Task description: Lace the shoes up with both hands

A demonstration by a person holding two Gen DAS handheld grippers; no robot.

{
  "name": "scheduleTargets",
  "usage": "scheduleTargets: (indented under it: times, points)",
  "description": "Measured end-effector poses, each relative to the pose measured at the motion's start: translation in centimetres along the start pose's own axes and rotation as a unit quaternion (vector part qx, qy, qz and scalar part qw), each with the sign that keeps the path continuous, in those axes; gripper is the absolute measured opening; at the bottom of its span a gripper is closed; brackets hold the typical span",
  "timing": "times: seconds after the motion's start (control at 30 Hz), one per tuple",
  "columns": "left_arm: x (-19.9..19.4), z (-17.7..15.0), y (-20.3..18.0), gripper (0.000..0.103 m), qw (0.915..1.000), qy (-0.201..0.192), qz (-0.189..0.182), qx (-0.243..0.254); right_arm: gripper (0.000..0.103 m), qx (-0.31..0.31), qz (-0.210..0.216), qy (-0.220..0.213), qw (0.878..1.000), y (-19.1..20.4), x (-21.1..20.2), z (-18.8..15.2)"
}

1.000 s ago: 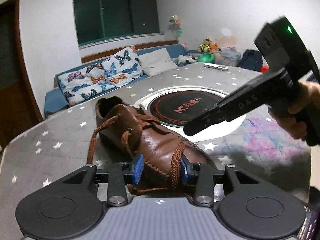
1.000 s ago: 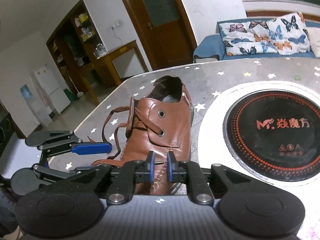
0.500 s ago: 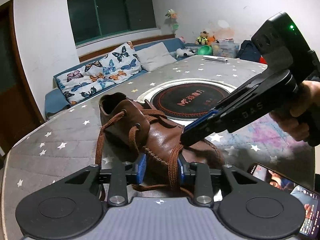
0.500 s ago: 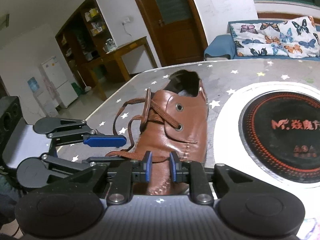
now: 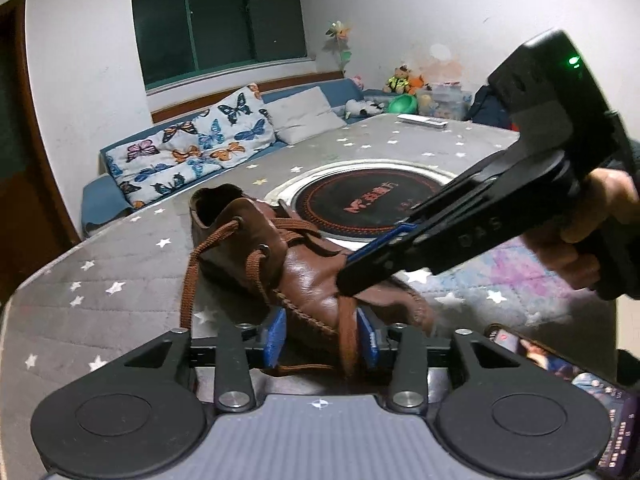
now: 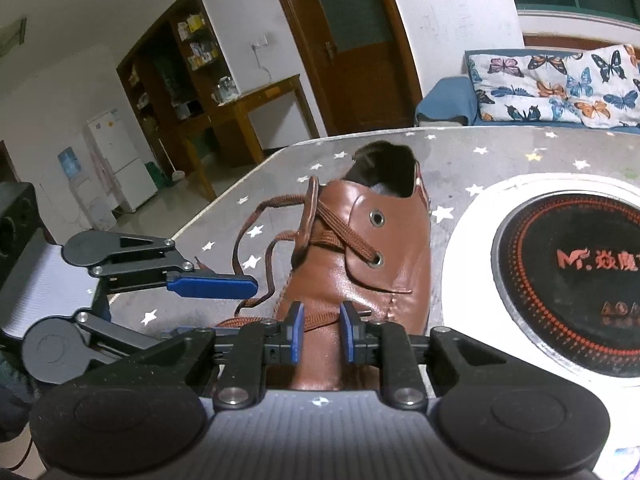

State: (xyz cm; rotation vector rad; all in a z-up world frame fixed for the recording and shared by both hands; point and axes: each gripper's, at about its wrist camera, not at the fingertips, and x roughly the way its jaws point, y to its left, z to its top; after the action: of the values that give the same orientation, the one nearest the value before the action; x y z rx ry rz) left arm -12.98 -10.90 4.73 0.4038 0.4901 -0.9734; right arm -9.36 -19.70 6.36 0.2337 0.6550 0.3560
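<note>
Nearest, the left claw (image 5: 320,336) has just been opening. Its blue pads now stand moderately apart on either side of the toe of the brown leather shoe (image 5: 304,276), with a strand of the flat woven lace (image 5: 348,332) running down between them, close to the right-hand pad. Nothing looks pinched. The stance reads as steadying the toe and keeping that strand within reach. The right claw (image 6: 320,320) comes in over the toe from the left claw's right. Its pads stand only narrowly apart, and a length of lace lies crosswise in the gap. I see no pad pressing it, so I judge it slack rather than held. A hand (image 5: 580,236) grips that tool's black handle, which slopes down so its tips meet the lace on the shoe's upper. The shoe lies just ahead of both claws on the counter (image 5: 120,280), which is covered in soft grey cloth sprinkled with pale stars. Its leather is smooth and glossy, with a raised stitched seam around the toe. Its heel opening points away, and the top metal eyelet (image 6: 376,218) is still empty, so the lacing looks unfinished. Beyond the shoe, a round black induction hob (image 5: 368,204) sits flush in a white ring. Farther still are butterfly-print cushions (image 5: 192,152) on a blue sofa.
</note>
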Motion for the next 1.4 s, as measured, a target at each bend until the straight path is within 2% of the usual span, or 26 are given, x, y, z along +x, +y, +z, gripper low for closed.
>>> scheduleTargets:
  times: [0.07,0.17,0.27,0.33,0.5,0.6,0.73,1.03,1.17,1.4]
  points:
    - [-0.2,-0.1,-0.2,0.048,1.0,-0.003,-0.008,-0.004,0.02,-0.001,-0.001,-0.001,1.0,0.1,0.0,0.0]
    - [0.0,-0.1,-0.5,0.048,1.0,-0.009,0.0,-0.002,0.019,-0.002,-0.002,-0.002,1.0,0.1,0.1,0.1]
    - [0.2,0.3,-0.7,0.045,0.9999,-0.01,0.003,-0.003,0.019,0.002,0.001,-0.001,1.0,-0.1,0.0,0.0]
    - [0.5,0.5,-0.5,0.032,0.9999,-0.007,-0.004,-0.007,0.019,0.005,0.002,-0.001,1.0,-0.2,0.0,0.0]
    - [0.9,0.8,-0.6,0.015,1.0,0.0,-0.007,-0.002,0.019,0.006,0.004,-0.001,1.0,-0.3,0.0,-0.1]
    - [0.7,0.6,-0.8,0.009,1.0,-0.003,-0.001,0.007,0.019,0.004,0.002,-0.002,1.0,-0.2,-0.2,0.0]
    - [0.3,0.5,-0.4,0.008,0.9999,-0.01,0.002,-0.002,0.019,0.002,-0.002,-0.01,1.0,-0.3,-0.9,0.5]
    - [-1.4,1.6,0.8,0.008,0.9986,-0.047,0.014,-0.02,0.02,0.007,-0.032,-0.065,0.997,-1.2,-2.3,3.5]
    - [-1.9,1.9,1.1,0.008,0.9981,-0.055,0.02,-0.021,0.023,0.002,-0.043,-0.067,0.997,-1.3,-1.6,4.2]
    - [-2.7,2.1,1.6,0.008,0.9971,-0.064,0.032,-0.026,0.023,0.004,-0.05,-0.068,0.996,-1.2,-0.7,4.5]
